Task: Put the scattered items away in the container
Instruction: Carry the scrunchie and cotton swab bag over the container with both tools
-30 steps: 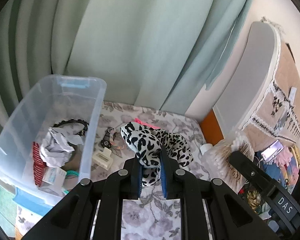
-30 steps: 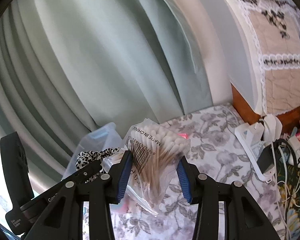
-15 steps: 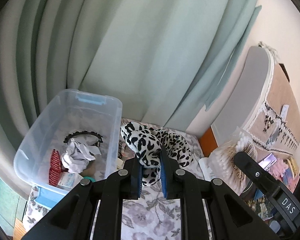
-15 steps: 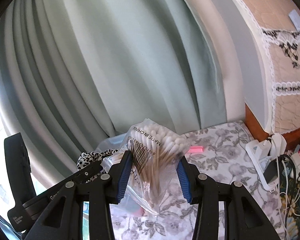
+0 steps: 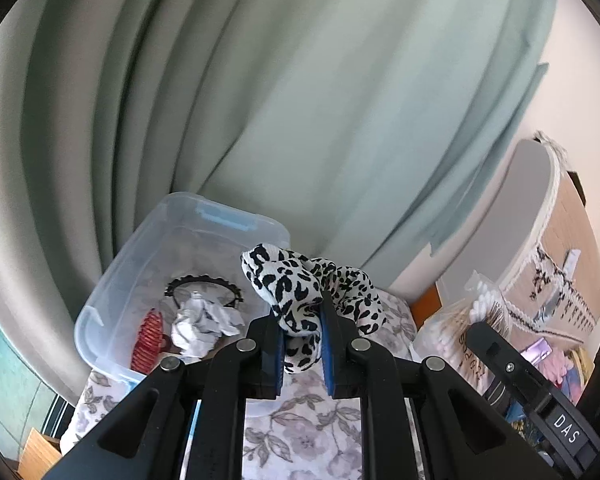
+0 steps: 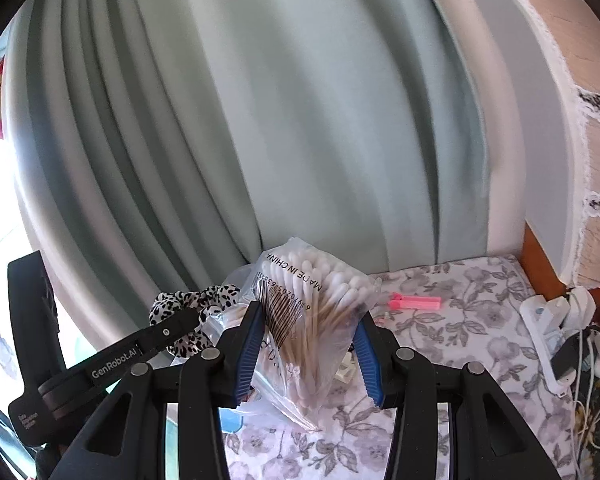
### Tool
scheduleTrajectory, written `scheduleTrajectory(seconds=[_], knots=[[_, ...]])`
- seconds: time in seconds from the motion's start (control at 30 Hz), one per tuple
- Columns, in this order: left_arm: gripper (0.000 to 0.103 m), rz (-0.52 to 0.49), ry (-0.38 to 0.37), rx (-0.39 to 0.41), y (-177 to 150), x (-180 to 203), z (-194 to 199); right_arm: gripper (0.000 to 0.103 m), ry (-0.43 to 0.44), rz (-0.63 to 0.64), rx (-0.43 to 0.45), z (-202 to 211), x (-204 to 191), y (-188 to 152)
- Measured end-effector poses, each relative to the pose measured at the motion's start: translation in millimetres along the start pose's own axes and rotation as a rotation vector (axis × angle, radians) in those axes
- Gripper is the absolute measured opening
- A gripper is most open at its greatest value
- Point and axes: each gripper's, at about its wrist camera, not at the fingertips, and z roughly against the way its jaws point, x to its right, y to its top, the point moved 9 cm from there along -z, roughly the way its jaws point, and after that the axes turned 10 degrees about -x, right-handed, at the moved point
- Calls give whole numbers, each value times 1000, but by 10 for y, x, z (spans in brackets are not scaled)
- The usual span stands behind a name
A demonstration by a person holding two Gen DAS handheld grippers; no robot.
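My left gripper (image 5: 302, 320) is shut on a leopard-print scrunchie (image 5: 300, 284) and holds it in the air just right of the clear plastic bin (image 5: 140, 252). The bin holds a black headband (image 5: 204, 282), a crumpled white paper (image 5: 204, 322) and a red hair claw (image 5: 148, 340). My right gripper (image 6: 310, 328) is shut on a clear bag of cotton swabs (image 6: 316, 304), held above the floral cloth; the bag also shows in the left wrist view (image 5: 464, 320). The scrunchie shows at the left in the right wrist view (image 6: 192, 304).
A pink clip (image 6: 414, 303) lies on the floral tablecloth (image 6: 460, 320) near the curtain (image 6: 300, 120). A white power strip with chargers and cables (image 6: 556, 332) sits at the right. A padded headboard (image 5: 540, 240) stands at the right.
Both grippers have risen with their loads. The left one has moved back and to the left, so the bin now lies lower and more central in its view.
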Motion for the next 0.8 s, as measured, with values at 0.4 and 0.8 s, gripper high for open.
scheduleTrajectory(seconds=[0.4,0.8], knots=[[15,90,34,8,26,-550,27,47,23,62,-71,-324,-316,-177],[15,176,63,-9,3,-1018,-62,47,36,108,-163,-680,-517,-408]])
